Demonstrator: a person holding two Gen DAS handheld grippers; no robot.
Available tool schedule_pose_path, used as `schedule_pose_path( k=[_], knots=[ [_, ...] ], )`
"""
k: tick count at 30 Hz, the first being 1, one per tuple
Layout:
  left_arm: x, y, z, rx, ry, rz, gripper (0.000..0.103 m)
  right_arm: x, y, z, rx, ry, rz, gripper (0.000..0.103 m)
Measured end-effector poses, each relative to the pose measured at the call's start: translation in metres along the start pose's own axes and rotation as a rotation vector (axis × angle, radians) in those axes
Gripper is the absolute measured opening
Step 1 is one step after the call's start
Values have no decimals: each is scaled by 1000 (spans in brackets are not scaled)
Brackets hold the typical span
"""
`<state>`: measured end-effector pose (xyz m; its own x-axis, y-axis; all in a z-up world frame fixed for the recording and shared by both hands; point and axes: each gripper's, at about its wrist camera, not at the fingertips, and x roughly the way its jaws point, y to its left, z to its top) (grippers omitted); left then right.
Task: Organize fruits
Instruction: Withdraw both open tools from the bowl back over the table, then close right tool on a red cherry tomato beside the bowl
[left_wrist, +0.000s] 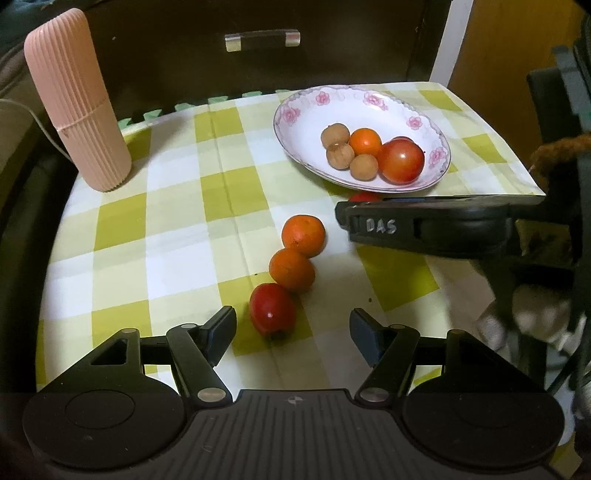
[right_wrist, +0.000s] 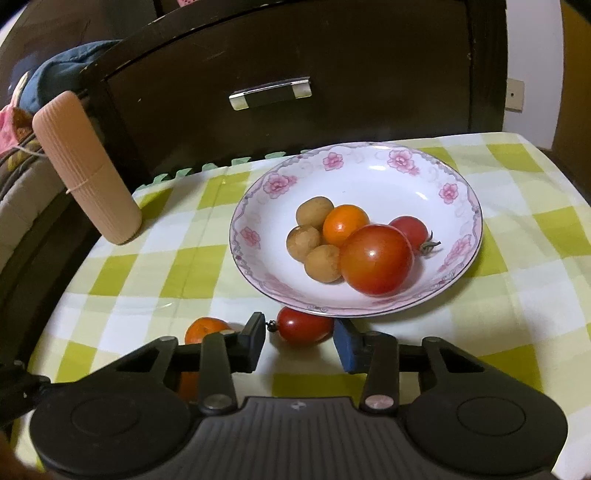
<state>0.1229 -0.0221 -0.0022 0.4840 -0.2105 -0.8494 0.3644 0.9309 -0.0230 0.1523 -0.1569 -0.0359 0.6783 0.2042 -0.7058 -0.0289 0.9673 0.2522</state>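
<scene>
Surface (left_wrist: 177, 206): covered with a yellow-green and white checked cloth, dark wooden drawer front with a clear-and-chrome handle (left_wrist: 262, 38) behind it.

White oval ceramic plate with pink flower rim (right_wrist: 280, 184) sits at the back right. In it: one large red tomato (right_wrist: 376, 258), a smaller red tomato (right_wrist: 412, 229) behind it with its stem showing, one small orange citrus fruit (right_wrist: 345, 223), three tan-brown round longan-like fruits (right_wrist: 314, 212). All bunched together, touching.

Loose on the cloth, left wrist view: two small orange citrus fruits (left_wrist: 303, 234), (left_wrist: 291, 269) and one oblong red cherry tomato (left_wrist: 272, 310), in a touching line running toward the left tool (left_wrist: 293, 332). Left tool: fingers apart, nothing between the pads, the oblong tomato sits just ahead of the gap and left of centre.

Right tool (right_wrist: 300, 341): jaws part-way open, bracketing a second oblong red tomato (right_wrist: 304, 325) that lies just in front of the plate's near rim. Right blue pad (right_wrist: 345, 347) looks at or near the tomato's end; left pad stands clear of it beside the stem. No clamp visible.

Writing: "DAS" hand-lettered in white on the side of the right tool's black finger (left_wrist: 380, 226), seen from the left wrist.

Pink ribbed plastic cylinder case (left_wrist: 75, 99) stands upright at the back left corner, well apart from the fruit.
</scene>
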Motion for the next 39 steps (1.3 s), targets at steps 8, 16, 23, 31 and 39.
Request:
schedule_pose_path(
  k=[8,16,23,31,39],
  knots=[
    [1,1,1,-4,4,-5,76,-15,-7,0,-19,45,30,23],
    [0,0,1,-9,3,-5,77,-26,-22,0,33,90,58,18],
    [-1,0,0,-11,3,-12,77,-20,-6,2,60,41,76,23],
    [-3,0,0,-15,1,-29,77,-25,6,1,53,16,-37,36],
    [-1,3,0,-31,9,-40,77,3,7,8,130,60,-54,43]
  ],
)
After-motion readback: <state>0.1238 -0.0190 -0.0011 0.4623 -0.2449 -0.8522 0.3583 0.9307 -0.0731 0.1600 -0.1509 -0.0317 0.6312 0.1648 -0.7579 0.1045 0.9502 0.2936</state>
